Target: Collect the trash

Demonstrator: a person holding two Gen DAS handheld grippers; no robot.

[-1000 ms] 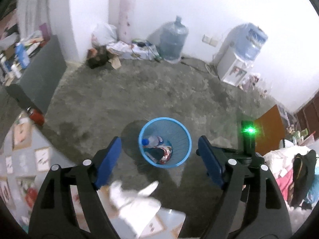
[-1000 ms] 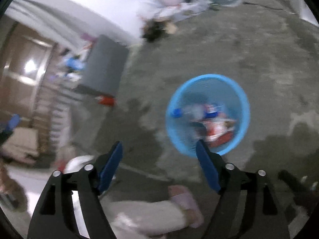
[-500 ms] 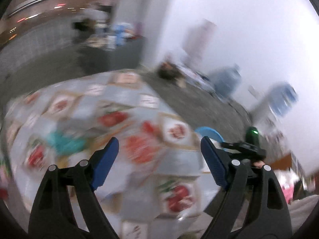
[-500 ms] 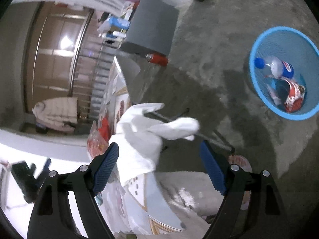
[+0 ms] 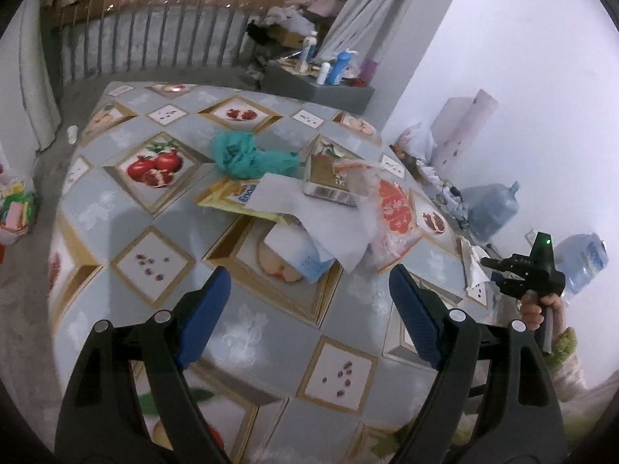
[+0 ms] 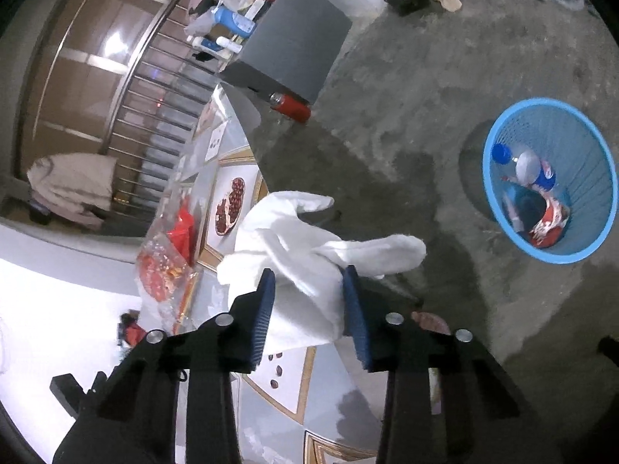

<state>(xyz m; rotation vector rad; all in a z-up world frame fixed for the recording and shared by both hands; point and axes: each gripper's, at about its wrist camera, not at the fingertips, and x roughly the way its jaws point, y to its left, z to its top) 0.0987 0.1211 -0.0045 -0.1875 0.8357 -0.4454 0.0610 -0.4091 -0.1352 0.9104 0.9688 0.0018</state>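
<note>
Bare concrete floor, white walls, a table [image 5: 127, 309] under a fruit-print oilcloth with rubbish piled near its far side.

Changed in the last second:
- right gripper [image 6: 309, 301] had its fingers spread with nothing between them; now the jaws are closing on a crumpled white tissue [image 6: 305, 255] at the table edge. Both blue pads look to be against the wad, one on each side. Most of the tissue sticks out past the fingertips, so the hold is near one end.
- left gripper [image 5: 309, 297] was over the bin a second ago; now it hangs over the table, fingers wide apart, nothing between them, touching nothing.

Where things are:
- blue mesh bin [image 6: 580, 131] stands on the floor well apart from the table, to the right in the right wrist view. A bottle and red wrappers already lie in it.
- still on the table: teal plastic bag [image 5: 247, 154], a flattened carton [image 5: 332, 178], white paper sheet [image 5: 321, 216], a yellow packet under it.

My read: the tissue is the next piece bound for the bin, provided the grip survives the lift. The left is lined up on the pile, with the paper sheet and the carton beneath it nearest. Plenty left to clear.
</note>
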